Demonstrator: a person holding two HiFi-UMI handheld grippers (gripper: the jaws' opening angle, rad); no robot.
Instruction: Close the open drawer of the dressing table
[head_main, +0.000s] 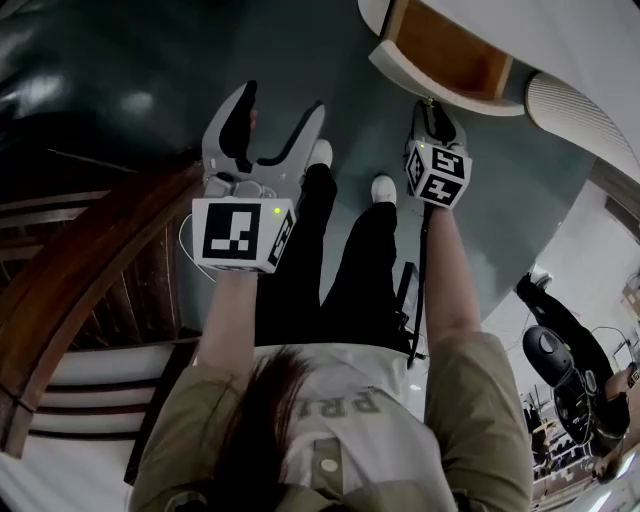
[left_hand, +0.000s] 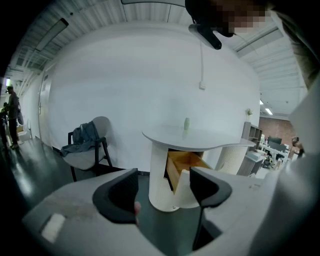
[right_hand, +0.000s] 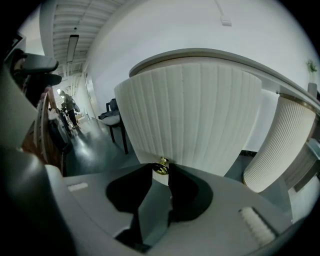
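Observation:
The white dressing table (left_hand: 200, 138) has one drawer (head_main: 450, 50) standing open, its wooden inside showing. In the right gripper view the drawer's curved fluted front (right_hand: 195, 120) fills the picture. A small gold knob (right_hand: 161, 166) sits at its lower edge. My right gripper (right_hand: 160, 172) is closed narrowly on that knob, and in the head view the right gripper (head_main: 430, 108) touches the drawer's front rim. My left gripper (head_main: 282, 110) hangs open and empty over the floor, well short of the table. From the left gripper (left_hand: 162, 187) the open drawer (left_hand: 185, 167) is seen from the side.
A dark chair (left_hand: 87, 147) with a garment on it stands left of the table by the wall. A small bottle (left_hand: 186, 123) stands on the tabletop. A second fluted pedestal (right_hand: 280, 145) stands to the right. A wooden railing (head_main: 90, 270) runs along the left, and equipment (head_main: 570, 375) lies at the right.

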